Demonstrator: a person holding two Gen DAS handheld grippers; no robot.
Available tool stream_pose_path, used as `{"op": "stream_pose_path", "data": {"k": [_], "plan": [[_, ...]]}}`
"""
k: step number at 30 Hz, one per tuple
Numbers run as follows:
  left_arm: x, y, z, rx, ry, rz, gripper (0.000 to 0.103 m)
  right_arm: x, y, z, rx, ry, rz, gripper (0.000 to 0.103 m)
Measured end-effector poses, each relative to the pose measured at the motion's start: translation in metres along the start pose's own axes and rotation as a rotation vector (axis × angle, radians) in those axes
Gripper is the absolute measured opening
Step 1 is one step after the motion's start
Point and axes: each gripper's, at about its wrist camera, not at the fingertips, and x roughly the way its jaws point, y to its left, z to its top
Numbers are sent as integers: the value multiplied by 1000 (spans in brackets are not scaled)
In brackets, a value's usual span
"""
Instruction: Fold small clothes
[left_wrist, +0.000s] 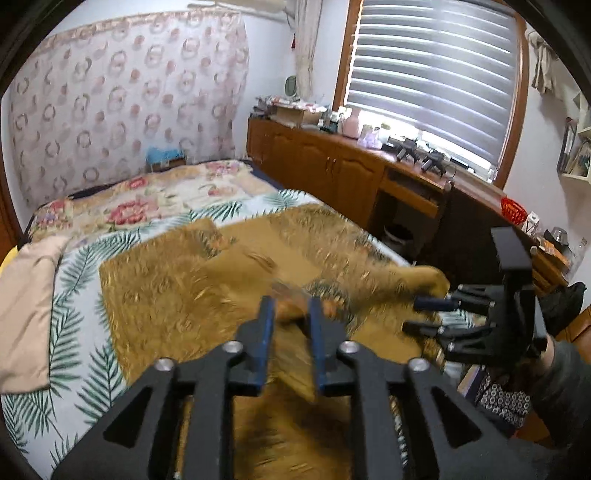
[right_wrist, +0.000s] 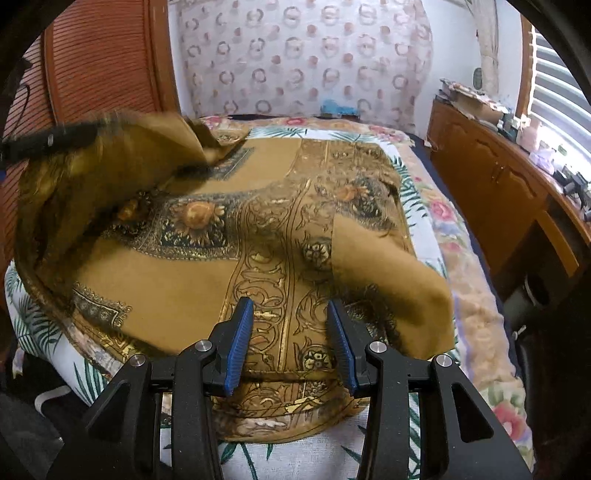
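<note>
A mustard-gold patterned cloth (right_wrist: 207, 258) lies spread on the bed. In the left wrist view it (left_wrist: 177, 291) is blurred by motion. My left gripper (left_wrist: 291, 314) is shut on a raised fold of this cloth, which runs between its blue pads. In the right wrist view the left gripper (right_wrist: 48, 140) shows at the far left, lifting the cloth's left side. My right gripper (right_wrist: 290, 317) is open and empty, just above the cloth's near edge. It also shows in the left wrist view (left_wrist: 424, 314) at the cloth's right corner, which is folded over.
The bed (left_wrist: 74, 295) has a palm-leaf sheet and a floral quilt (left_wrist: 166, 195). A beige cloth (left_wrist: 26, 314) lies at its left edge. A wooden cabinet (left_wrist: 332, 162) with clutter runs along the right under the window. A wooden wardrobe (right_wrist: 92, 62) stands left.
</note>
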Motion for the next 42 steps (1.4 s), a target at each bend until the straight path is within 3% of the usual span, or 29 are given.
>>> {"op": "stream_pose_path", "data": {"k": [5, 7, 14, 23, 33, 39, 42], "plan": [[-9, 12, -10, -37, -6, 22, 49, 0, 6, 12, 4, -22, 32, 42], [-19, 19, -24, -43, -9, 40, 64, 1, 11, 21, -7, -34, 41, 42], [-31, 49, -39, -69, -14, 131, 64, 10, 41, 72, -91, -77, 85, 42], [-43, 83, -56, -135, -17, 196, 64, 71, 67, 128, -101, -10, 173, 47], [-41, 91, -66, -163, -14, 189, 64, 138, 67, 144, -74, 144, 206, 47], [-37, 93, -72, -176, -4, 177, 64, 144, 77, 143, -81, 170, 269, 47], [-37, 93, -71, -183, -4, 176, 64, 143, 90, 140, -129, 165, 280, 35]]}}
